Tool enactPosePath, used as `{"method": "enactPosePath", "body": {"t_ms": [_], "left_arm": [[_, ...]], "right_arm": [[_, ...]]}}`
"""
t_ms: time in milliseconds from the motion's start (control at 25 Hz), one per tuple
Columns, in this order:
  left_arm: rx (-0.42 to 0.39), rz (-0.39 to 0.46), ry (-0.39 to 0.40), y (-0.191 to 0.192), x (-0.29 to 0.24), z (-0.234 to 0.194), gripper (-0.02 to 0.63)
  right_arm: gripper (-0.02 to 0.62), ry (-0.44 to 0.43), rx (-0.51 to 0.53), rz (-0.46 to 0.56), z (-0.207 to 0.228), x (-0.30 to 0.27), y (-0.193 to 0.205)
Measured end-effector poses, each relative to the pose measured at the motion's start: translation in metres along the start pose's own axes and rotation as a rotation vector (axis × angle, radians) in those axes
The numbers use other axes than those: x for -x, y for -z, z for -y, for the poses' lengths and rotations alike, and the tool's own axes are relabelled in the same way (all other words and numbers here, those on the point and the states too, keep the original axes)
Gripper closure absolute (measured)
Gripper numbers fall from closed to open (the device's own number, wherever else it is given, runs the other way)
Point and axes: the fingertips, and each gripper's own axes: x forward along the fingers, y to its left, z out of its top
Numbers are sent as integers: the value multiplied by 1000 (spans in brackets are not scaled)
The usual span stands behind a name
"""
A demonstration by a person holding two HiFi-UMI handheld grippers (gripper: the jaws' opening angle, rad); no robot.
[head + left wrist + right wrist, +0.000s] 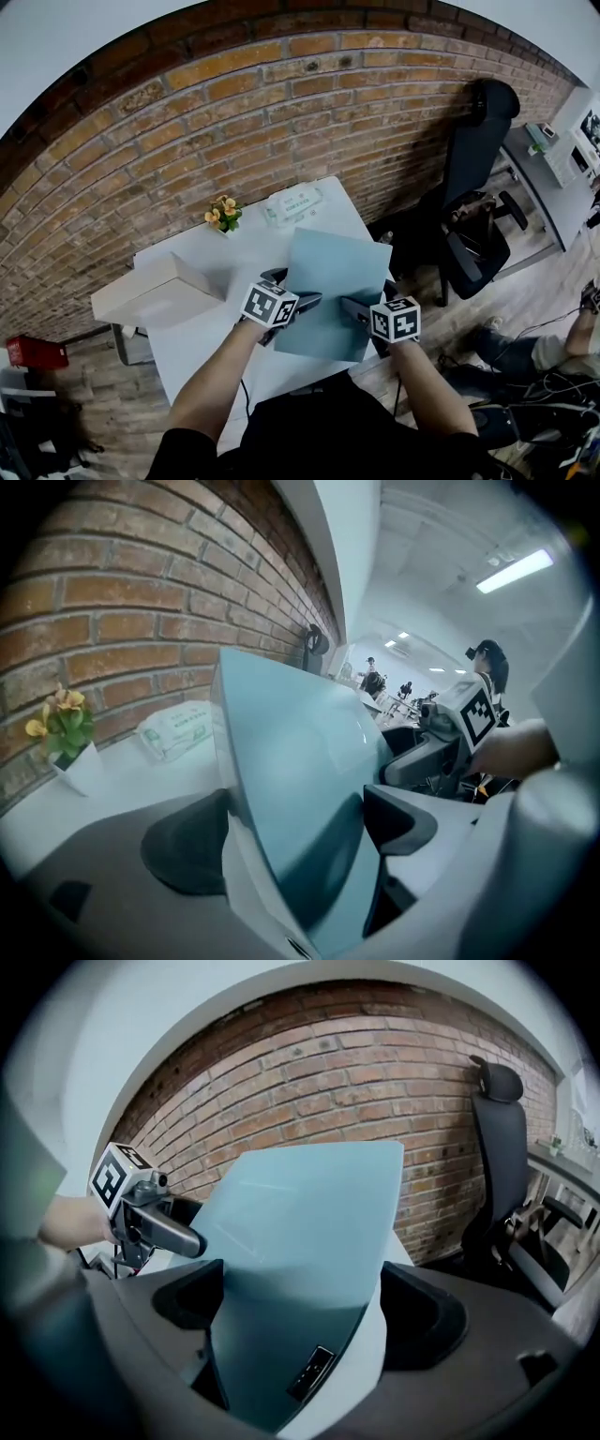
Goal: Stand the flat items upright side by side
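Two grippers hold one teal book (323, 281) over the front right part of the desk (244, 248). The left gripper (295, 288) is closed on its left edge and the right gripper (367, 298) on its near right corner. The cover tilts upward, and the long axis runs from the front edge toward the wall. A white box (155, 291) sits at the left edge. A flower pot (223, 214) and a tissue pack (295, 202) line the back edge, clear of the book.

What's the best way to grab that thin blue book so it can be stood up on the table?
By its two side edges, coming in from each side. The blue book is wide, flat and thin, so fingers can only close across its thickness at an edge. Here the left gripper pinches its left edge and the right gripper its right, which should keep it steady.
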Motion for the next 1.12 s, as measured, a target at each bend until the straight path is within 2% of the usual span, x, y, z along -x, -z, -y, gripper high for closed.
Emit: {"method": "enactPosePath", "body": {"t_ms": [200,440,720,920,1120], "left_arm": [[-26,51,-41,-1,30,4,157],[-14,113,-99,9,67,0,183],[12,199,-166,20,122,-9,183],[-24,211,-193,35,152,-8,183],[-24,269,-222,52,194,-11,183]], "right_arm": [[61,10,51,120,-19,13,-30],[64,-17,133,173,-54,19,-51],[67,-55,185,234,-110,24,-63],[69,-63,165,283,-140,29,-63],[69,-99,193,323,-184,34,-61]]}}
